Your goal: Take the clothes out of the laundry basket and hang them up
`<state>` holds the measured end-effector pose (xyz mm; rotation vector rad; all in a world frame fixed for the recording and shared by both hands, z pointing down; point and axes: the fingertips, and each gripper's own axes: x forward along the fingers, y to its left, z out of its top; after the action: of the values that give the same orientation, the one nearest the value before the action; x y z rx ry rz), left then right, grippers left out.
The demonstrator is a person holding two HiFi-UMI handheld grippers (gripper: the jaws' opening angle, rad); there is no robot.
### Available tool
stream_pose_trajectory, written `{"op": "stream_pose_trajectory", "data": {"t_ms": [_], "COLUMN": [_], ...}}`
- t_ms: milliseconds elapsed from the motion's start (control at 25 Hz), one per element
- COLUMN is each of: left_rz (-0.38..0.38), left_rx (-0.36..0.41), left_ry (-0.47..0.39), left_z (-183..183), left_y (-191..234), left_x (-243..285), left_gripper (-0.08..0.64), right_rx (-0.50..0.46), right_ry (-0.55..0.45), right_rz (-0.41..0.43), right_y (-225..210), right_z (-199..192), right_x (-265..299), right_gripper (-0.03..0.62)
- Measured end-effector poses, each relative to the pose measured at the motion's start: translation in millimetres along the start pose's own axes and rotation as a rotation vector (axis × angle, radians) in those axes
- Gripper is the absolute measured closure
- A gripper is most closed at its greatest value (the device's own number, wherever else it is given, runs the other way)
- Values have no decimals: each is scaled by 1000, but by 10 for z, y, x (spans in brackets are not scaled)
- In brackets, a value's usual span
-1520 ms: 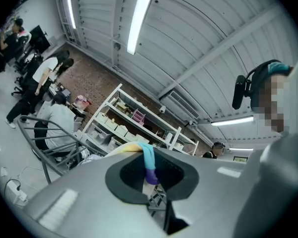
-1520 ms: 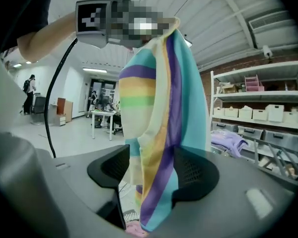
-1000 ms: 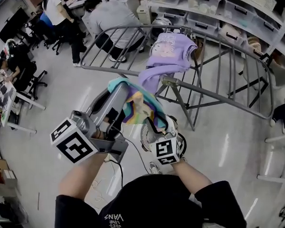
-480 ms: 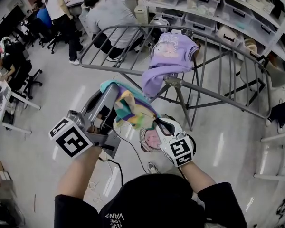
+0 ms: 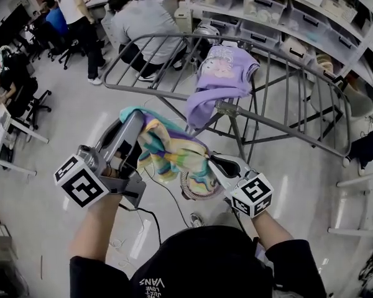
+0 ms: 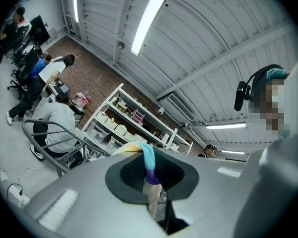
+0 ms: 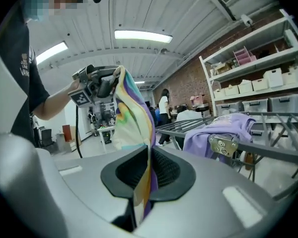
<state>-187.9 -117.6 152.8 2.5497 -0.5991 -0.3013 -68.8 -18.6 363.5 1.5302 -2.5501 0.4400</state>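
A pastel garment [image 5: 168, 148] striped in teal, yellow and purple hangs stretched between my two grippers. My left gripper [image 5: 133, 120] is shut on its upper teal edge [image 6: 149, 158]. My right gripper [image 5: 212, 164] has just closed its jaws on the lower edge, and the cloth [image 7: 148, 177] is pinched between the pads. Behind the garment stands the grey drying rack [image 5: 286, 129] with a purple shirt [image 5: 221, 73] draped over its near rail. A round white basket [image 5: 196, 188] sits on the floor under the garment, mostly hidden.
Several people [image 5: 140, 23] sit or stand at desks at the back left, beside office chairs [image 5: 25, 98]. Shelves with storage bins [image 5: 286, 11] line the back wall. A cable [image 5: 168, 197] trails over the shiny floor.
My right gripper has shifted right and closed on the garment's lower edge. My left gripper has drifted left with the upper edge, so the cloth now spreads between them.
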Motion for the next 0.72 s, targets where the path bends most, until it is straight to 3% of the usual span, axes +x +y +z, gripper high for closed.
{"op": "stream_pose_trajectory", "data": {"t_ms": [440,640,720], "left_rz": [-91,-77,-59], "left_rx": [46,72,69], "left_ry": [-10,-8,-10], "left_z": [158,207,231], "left_y": [-440,-486,-458], "left_x": [97,144,154], "left_gripper": [538,538,538], "right_rx": [14,-3,-6], "right_ry": [-30,-34,-25], "right_rz": [40,76,101], "right_y": [8,108,207], "right_z": [49,56,43], "right_x": [198,393,463], "right_gripper": [551,542,504]}}
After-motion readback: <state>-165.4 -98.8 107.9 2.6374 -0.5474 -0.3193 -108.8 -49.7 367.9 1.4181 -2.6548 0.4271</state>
